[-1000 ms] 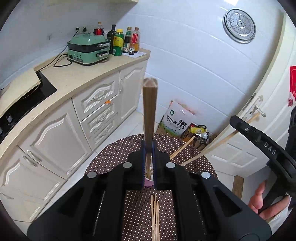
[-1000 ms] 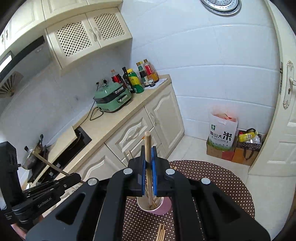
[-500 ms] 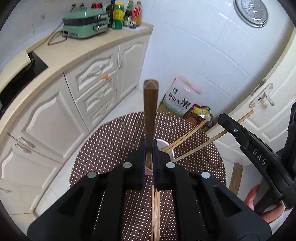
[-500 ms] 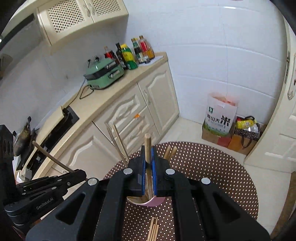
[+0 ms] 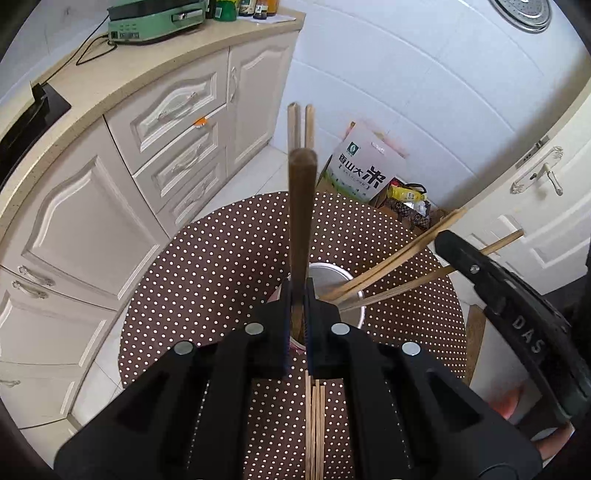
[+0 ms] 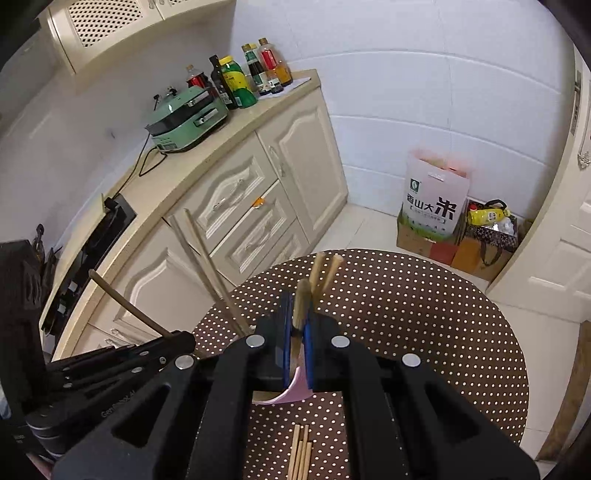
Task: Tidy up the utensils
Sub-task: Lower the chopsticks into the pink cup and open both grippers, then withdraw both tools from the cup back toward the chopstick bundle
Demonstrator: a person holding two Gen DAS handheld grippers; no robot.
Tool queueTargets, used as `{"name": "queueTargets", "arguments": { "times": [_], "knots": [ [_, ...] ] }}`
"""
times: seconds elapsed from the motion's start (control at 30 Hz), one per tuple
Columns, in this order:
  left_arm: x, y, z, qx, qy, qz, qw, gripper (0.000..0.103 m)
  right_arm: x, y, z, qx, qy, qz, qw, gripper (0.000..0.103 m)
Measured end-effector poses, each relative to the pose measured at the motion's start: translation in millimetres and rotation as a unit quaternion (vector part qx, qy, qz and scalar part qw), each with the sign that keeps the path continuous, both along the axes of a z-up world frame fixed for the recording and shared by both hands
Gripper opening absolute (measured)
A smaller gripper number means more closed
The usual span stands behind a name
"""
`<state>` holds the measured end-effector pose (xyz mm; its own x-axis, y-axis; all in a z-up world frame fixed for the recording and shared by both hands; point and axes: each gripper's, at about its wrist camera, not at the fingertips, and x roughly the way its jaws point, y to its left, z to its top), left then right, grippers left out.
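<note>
Round polka-dot desk (image 5: 207,266), pink-rimmed cup (image 5: 343,280) near its middle, left hand-held gripper (image 5: 296,302) clamped narrow on a dark chopstick (image 5: 302,221) standing over the cup's 9 o'clock rim, right hand-held gripper (image 6: 298,325) pinched narrow on a light chopstick (image 6: 301,302) above the cup, loose chopsticks (image 5: 314,424) lying at the cup's 6 o'clock

cup (image 5: 334,291): near rim and base hidden behind the left gripper (image 5: 297,317); in the right wrist view only a pink sliver shows.
loose chopsticks (image 5: 314,428): near ends cut off by the bottom edge.
held chopstick (image 6: 301,302): blurred; lower end hidden between the fingers of the right gripper (image 6: 297,332).
bottles (image 5: 255,4): tops cut off by the top edge.
hand (image 5: 546,439): mostly hidden behind the right gripper's handle.
</note>
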<state>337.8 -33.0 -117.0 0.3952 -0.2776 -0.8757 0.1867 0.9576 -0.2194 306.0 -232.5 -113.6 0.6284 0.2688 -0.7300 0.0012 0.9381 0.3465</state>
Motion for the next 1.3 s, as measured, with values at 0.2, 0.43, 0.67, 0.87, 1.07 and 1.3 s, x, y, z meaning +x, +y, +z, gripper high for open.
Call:
{"name": "queueTargets", "arguments": {
  "times": [0.2, 0.43, 0.67, 0.87, 1.07, 1.3],
  "knots": [
    [-1.3, 5.0, -8.7, 0.006, -0.023, 0.015, 0.9996, 0.008, 7.8, -0.3, -5.9, -0.001, 0.019, 0.007, 1.0, 0.008],
    [-2.2, 10.5, -15.7, 0.002, -0.011, 0.012, 0.9999, 0.057, 1.8, 6.6, -15.9, -0.004, 0.042, 0.019, 0.999, 0.044],
    [-10.9, 18.3, -14.0, 0.0, -0.025, 0.022, 0.9994, 0.059, -11.9, 4.5, -19.3, -0.012, 0.049, 0.016, 0.999, 0.053],
    [-18.7, 20.3, -13.9, 0.011, -0.029, 0.023, 0.9993, 0.059, -21.6, 0.4, -21.8, -0.025, 0.053, 0.01, 0.998, 0.054],
    [-26.2, 21.1, -13.9, 0.017, -0.029, 0.023, 0.9992, 0.059, -32.9, -3.7, -22.7, -0.031, 0.056, 0.006, 0.998, 0.054],
    [-34.6, 22.5, -13.6, 0.022, -0.028, 0.025, 0.9991, 0.059, -44.9, -4.6, -24.6, -0.033, 0.062, 0.003, 0.998, 0.054]
  ]
}}
